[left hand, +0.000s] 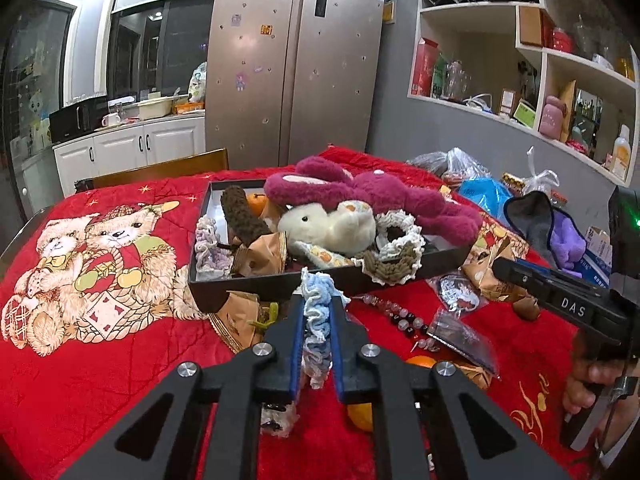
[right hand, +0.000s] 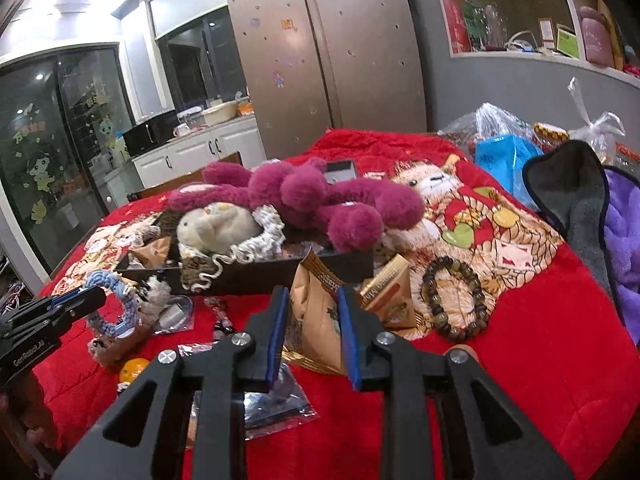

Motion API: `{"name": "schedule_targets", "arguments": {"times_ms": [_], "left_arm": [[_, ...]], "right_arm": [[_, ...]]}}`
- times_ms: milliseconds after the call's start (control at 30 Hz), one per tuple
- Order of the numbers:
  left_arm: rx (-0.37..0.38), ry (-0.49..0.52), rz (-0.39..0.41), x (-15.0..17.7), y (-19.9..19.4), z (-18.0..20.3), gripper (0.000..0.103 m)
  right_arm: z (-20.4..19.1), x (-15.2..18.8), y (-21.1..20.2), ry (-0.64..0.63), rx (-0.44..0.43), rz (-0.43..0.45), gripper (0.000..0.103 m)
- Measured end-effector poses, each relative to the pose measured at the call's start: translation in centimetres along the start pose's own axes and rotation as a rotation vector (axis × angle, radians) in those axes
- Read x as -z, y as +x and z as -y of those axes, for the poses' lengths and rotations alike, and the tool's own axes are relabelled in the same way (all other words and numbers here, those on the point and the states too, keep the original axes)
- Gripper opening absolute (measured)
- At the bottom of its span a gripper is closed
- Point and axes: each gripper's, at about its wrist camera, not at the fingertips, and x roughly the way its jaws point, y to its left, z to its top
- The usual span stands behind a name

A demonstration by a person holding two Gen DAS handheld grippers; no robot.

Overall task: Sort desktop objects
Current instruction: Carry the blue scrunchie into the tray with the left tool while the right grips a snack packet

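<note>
Left gripper (left hand: 318,304) clenched a blue-white crocheted ring (left hand: 318,320), long axis toward the black tray (left hand: 280,286); R gripper (right hand: 312,300) gripped a tan snack packet (right hand: 316,320), upright, near tray's front edge.

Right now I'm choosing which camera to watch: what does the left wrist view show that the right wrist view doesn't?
Only the left wrist view: two teddy bears printed on the blanket.

Only the right wrist view: a dark bead bracelet lying on the blanket.

Both: the black tray with the magenta plush, and the left gripper shut on the blue crocheted ring.

Both hand-held grippers (left hand: 318,304) (right hand: 312,300) clamped
</note>
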Motion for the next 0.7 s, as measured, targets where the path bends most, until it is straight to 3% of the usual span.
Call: {"name": "schedule_targets", "arguments": {"times_ms": [700], "left_arm": [[-0.015,0.006,0.01,-0.1,-0.4,0.1,0.012]], "right_arm": [[-3.4,0.6,-0.5,-0.07,-0.087,0.011,0.026]]}}
